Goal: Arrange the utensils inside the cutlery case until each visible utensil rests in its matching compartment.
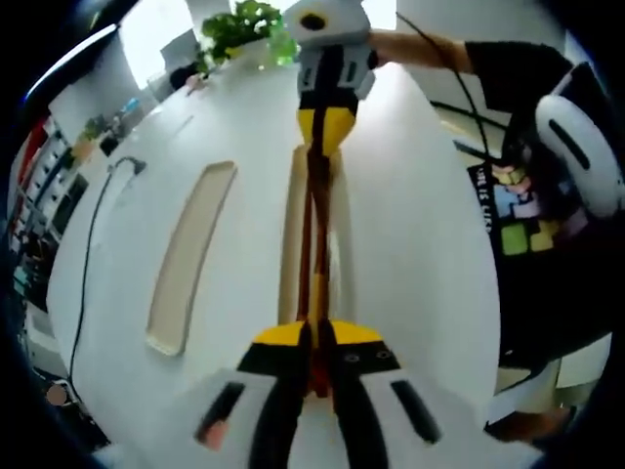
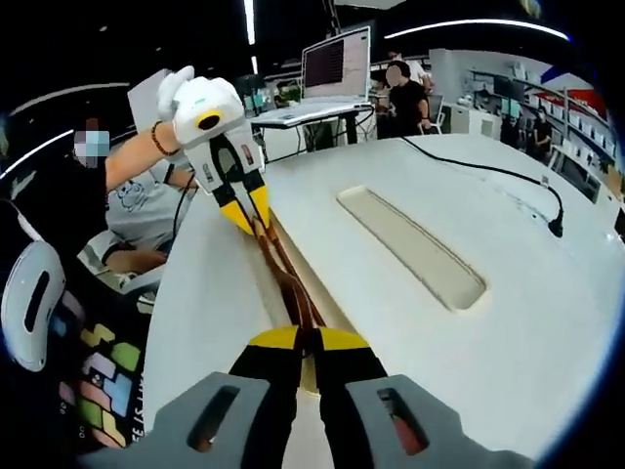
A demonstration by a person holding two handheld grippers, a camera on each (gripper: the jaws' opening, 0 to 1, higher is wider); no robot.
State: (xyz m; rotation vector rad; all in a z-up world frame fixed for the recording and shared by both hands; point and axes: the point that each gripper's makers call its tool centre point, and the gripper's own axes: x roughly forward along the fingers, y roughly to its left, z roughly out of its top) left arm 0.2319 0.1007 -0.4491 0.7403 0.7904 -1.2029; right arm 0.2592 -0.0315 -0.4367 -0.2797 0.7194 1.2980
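A pair of brown chopsticks point(image 1: 314, 244) point(image 2: 283, 269) stretches between my two grippers, over a long beige compartment point(image 1: 291, 234) point(image 2: 327, 298) on the white table. My left gripper point(image 1: 314, 337) is shut on the near end in the left gripper view; it shows at the far end in the right gripper view point(image 2: 249, 217). My right gripper point(image 2: 307, 342) is shut on the other end, seen far off in the left gripper view point(image 1: 320, 137). A second beige compartment point(image 1: 190, 259) point(image 2: 410, 244) lies beside them with nothing in it.
A black cable point(image 1: 93, 225) point(image 2: 488, 171) runs over the white table point(image 1: 420, 244) point(image 2: 527, 293). A green plant point(image 1: 239, 29) stands at one end. A laptop point(image 2: 337, 63) sits on a desk behind. A person in a black shirt point(image 1: 527, 195) stands at the table's edge.
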